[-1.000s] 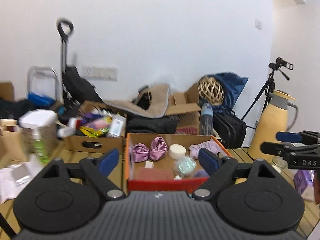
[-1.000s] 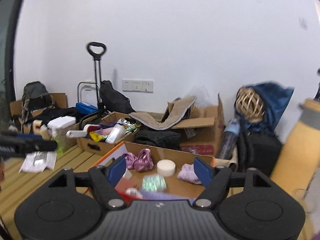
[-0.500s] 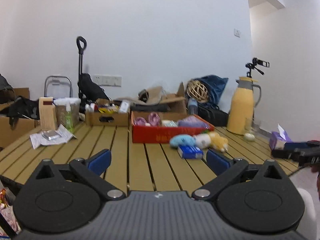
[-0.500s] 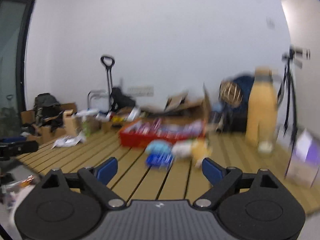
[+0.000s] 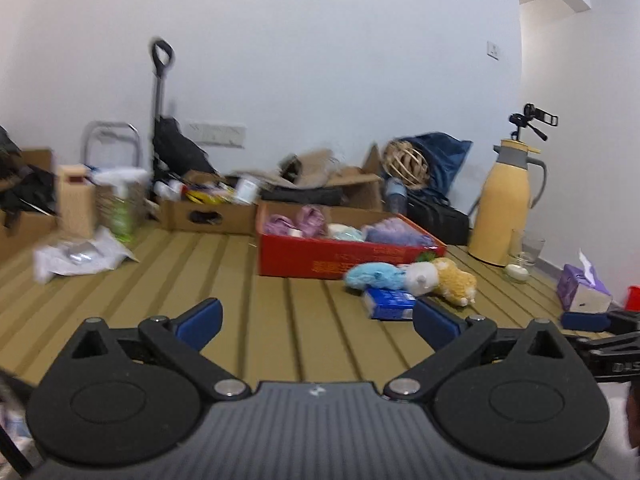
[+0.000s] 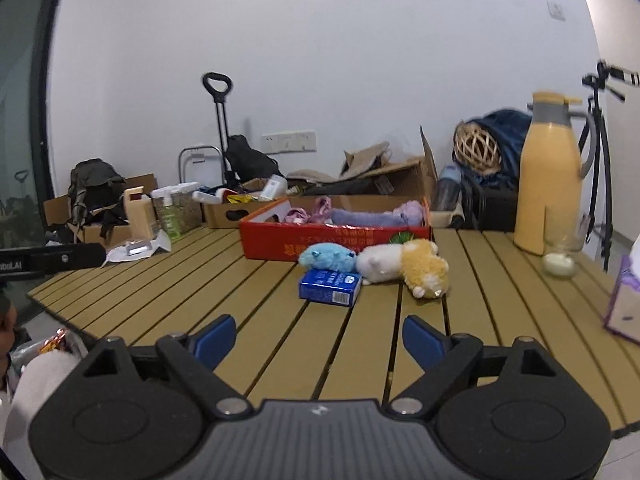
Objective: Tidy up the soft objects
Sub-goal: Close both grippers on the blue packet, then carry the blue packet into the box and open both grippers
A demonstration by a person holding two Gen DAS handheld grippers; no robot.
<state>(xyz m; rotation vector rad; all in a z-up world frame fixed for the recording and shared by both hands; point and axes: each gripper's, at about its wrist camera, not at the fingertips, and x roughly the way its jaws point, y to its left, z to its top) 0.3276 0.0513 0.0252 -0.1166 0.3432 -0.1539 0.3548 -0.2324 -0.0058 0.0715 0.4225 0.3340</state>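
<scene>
Plush toys lie out on the slatted wooden table (image 6: 256,320), well ahead of both pairs of tongs and touched by neither. Nearest the cameras, the left gripper (image 5: 316,320) has its blue-padded jaws spread wide with only bare slats between them; the right gripper (image 6: 318,336) is likewise spread and empty, its jaws having just been widening and then easing in slightly. Beyond the right gripper, ahead and a little right of its centre line, a blue packet (image 6: 330,286) lies flat. Just behind it, touching in a row, are a blue plush (image 6: 326,257), a white plush (image 6: 378,264) and a yellow plush (image 6: 426,268). From the left gripper the same group sits ahead and to the right. Behind the toys stands a red box (image 6: 332,240) holding purple and pink soft things. Farther right stands a yellow thermos jug (image 6: 550,184), with a glass (image 6: 560,256) in front.
</scene>
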